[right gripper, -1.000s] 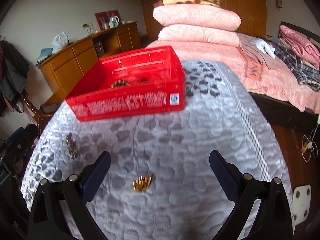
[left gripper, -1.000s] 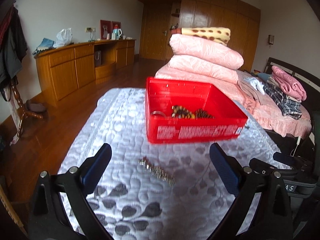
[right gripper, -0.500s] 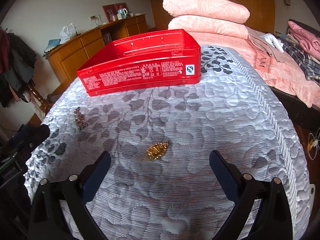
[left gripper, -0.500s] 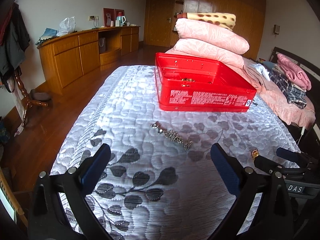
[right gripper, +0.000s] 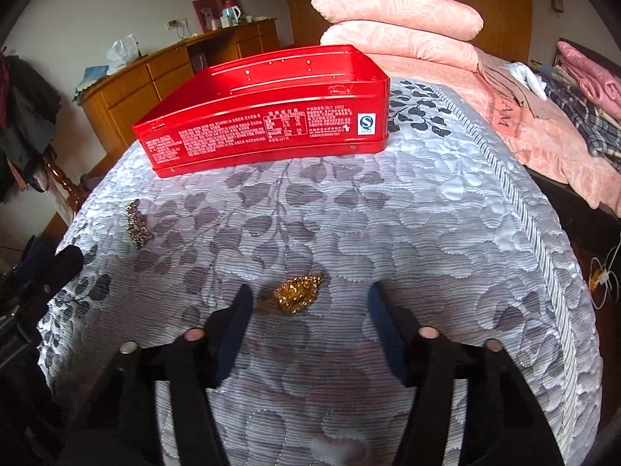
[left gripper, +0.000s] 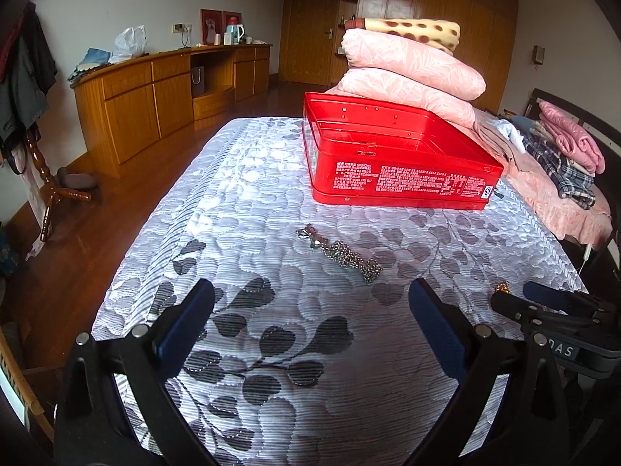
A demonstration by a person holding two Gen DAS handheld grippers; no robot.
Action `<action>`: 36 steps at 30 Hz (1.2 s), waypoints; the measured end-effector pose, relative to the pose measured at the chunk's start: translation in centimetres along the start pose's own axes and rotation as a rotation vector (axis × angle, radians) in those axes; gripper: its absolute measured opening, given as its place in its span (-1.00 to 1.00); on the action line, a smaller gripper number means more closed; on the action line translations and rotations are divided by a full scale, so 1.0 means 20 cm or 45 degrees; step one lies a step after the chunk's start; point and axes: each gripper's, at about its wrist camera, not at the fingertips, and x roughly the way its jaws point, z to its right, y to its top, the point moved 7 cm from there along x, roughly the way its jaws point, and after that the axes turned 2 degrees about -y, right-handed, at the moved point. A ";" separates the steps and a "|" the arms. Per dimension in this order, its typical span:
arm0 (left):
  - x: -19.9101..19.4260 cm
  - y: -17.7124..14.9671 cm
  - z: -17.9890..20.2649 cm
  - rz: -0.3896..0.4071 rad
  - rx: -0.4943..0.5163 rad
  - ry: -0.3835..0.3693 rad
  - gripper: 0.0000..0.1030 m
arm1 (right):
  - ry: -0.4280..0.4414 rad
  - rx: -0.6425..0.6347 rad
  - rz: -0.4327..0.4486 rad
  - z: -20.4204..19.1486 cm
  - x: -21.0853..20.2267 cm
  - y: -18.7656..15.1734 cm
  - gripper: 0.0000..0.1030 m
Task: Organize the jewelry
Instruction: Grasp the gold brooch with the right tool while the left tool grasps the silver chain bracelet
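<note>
A red tin box stands on the white quilted bed; it also shows in the right wrist view. A silver chain lies on the quilt ahead of my left gripper, which is open and empty. The chain also shows at the left in the right wrist view. A gold chain pile lies just ahead of my right gripper, between its fingertips; the jaws are part-closed but apart, not touching it. The gold piece and the right gripper show at the right in the left wrist view.
Stacked pink pillows lie behind the box. A second bed with folded clothes is at the right. A wooden cabinet lines the left wall. The quilt drops off at its edges.
Both grippers have dropped lower and nearer the quilt. The right gripper has moved up to the gold chain and its jaws have narrowed. The box's inside is now out of sight.
</note>
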 end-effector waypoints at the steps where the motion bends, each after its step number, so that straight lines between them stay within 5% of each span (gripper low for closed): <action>1: 0.00 0.00 0.00 0.000 0.000 -0.002 0.88 | 0.001 -0.003 0.000 0.00 0.00 0.00 0.03; 14: 0.04 -0.01 -0.01 -0.024 -0.014 -0.024 0.88 | 0.031 -0.079 0.008 -0.08 0.01 0.01 -0.55; 33: 0.18 0.05 0.05 -0.121 -0.074 -0.063 0.86 | 0.064 -0.015 0.045 0.05 -0.03 0.03 -0.56; 34: 0.20 0.05 0.05 -0.131 -0.073 -0.062 0.84 | 0.069 -0.013 0.044 0.05 -0.03 0.03 -0.56; 36: 0.24 0.06 0.07 -0.167 -0.076 -0.059 0.48 | 0.082 -0.008 0.042 0.05 -0.02 0.03 -0.56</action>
